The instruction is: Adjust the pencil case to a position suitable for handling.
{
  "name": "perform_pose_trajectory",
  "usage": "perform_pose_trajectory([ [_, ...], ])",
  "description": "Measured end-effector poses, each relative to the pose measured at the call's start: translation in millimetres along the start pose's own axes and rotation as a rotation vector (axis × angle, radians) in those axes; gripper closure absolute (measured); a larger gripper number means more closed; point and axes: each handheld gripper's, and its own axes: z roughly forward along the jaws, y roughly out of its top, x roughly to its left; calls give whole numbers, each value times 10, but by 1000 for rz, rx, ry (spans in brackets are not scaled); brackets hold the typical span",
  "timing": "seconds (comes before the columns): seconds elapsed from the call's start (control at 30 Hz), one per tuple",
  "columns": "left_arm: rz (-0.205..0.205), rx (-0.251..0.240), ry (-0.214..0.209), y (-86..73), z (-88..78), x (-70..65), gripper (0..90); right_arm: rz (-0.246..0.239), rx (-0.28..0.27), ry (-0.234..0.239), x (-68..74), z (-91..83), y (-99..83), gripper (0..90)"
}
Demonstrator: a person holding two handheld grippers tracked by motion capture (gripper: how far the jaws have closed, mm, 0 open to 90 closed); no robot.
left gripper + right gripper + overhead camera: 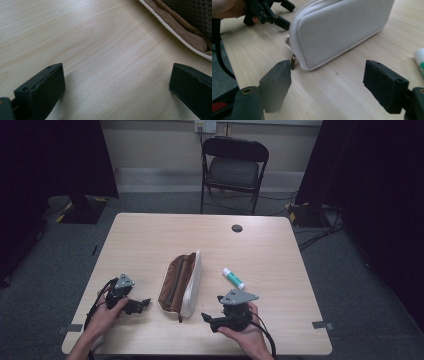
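Both forearms enter from the 6 o'clock edge of the high view, the left gripper held at 8 o'clock with jaws wide apart, pointing toward 3 o'clock, and the right gripper at 5 o'clock, jaws spread and empty, pointing toward 9 o'clock.

Your two grippers flank an open pouch on the table.

Your left gripper rests just left of the brown-and-white pouch, jaws toward it; your right gripper sits at its near right corner, jaws apart with nothing between them. A glue stick lies right of the pouch on the table. A black chair stands beyond.
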Motion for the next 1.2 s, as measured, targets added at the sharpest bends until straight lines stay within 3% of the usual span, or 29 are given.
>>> perform_pose_trajectory([
  [0.23,-12,-6,-2,-4,2,-8,0,-20,18,64,238,172,101,195],
  [0.47,-4,-3,-1,-8,-6,-5,0,-24,11,67,343,293,187,176],
  [0.63,-3,-3,-1,-8,-7,-5,0,-36,-3,42,404,374,253,163],
  [0.83,-3,-3,-1,-8,-7,-5,0,-23,-2,46,427,461,296,163],
  [0.87,-3,-3,-1,-8,-7,-5,0,-25,5,10,432,496,309,170],
  [0.93,-10,-4,-4,-9,-5,-9,0,-15,7,3,414,519,315,172],
  [0.97,-9,-3,-3,-10,-5,-8,0,-4,8,-24,366,566,326,182],
  [1.17,0,3,-4,-9,-10,-2,0,11,20,-50,252,694,325,233],
  [1.2,1,3,-2,-9,-11,-2,0,16,20,-51,219,714,314,278],
])
